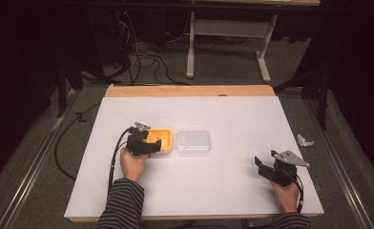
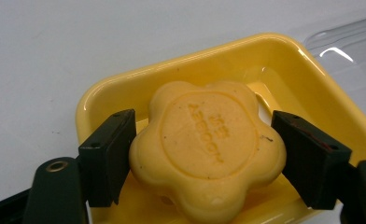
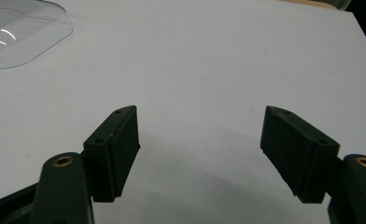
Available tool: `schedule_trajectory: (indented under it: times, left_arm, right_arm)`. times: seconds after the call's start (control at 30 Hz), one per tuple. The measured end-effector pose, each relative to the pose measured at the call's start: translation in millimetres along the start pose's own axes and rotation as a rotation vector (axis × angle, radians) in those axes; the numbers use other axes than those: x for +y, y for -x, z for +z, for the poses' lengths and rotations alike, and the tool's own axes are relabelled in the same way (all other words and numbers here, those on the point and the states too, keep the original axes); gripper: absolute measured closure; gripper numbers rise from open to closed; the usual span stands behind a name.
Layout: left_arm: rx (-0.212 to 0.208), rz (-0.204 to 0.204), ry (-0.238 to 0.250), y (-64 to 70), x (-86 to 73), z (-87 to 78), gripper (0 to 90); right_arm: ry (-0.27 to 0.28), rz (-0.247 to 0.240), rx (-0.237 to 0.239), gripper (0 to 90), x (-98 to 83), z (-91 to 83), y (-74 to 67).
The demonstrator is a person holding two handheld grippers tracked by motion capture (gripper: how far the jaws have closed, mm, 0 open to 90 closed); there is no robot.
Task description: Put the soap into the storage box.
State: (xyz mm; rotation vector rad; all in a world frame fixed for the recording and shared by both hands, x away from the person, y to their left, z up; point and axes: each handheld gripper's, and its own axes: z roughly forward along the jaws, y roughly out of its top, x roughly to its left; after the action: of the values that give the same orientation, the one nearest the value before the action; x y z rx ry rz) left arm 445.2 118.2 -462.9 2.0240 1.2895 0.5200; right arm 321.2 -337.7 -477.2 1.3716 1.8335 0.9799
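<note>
Yellow flower-shaped soap sits clamped between the left gripper's jaws, above the yellow dish; right gripper gapes wide.

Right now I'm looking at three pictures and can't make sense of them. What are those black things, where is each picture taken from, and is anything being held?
There is no robot here: a person at a white table holds a hand tool with a two-jaw claw in each hand. The high view looks down on the table from above. The other two come from small cameras riding on each claw, looking along its black jaws.

The left claw reaches into a yellow dish, its jaws either side of a flower-shaped yellow soap. One jaw touches the soap; the other seems to stand slightly off. A clear plastic lid lies beside the dish. The right claw is open above bare table, holding nothing.
</note>
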Motion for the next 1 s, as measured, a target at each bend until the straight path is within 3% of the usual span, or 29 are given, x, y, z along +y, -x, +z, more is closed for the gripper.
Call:
schedule_trajectory:
  times: [0.2, 0.53, 1.0]
  left_arm:
    - [0.0, 0.0, 0.011, -0.2, 0.6, -5.2, 23.0]
    - [0.007, -0.002, 0.075, -0.6, 2.5, -22.3, 21.6]
    - [-0.04, 0.009, 0.126, 3.3, 3.0, -38.9, 22.6]
  right_arm:
    - [0.0, -0.001, 0.0, 28.6, 0.0, 0.0, 0.0]
    - [0.0, 0.0, 0.003, 28.6, 0.1, 0.1, 0.4]
    - [-0.002, 0.0, 0.002, 28.6, 0.1, 0.2, -0.2]
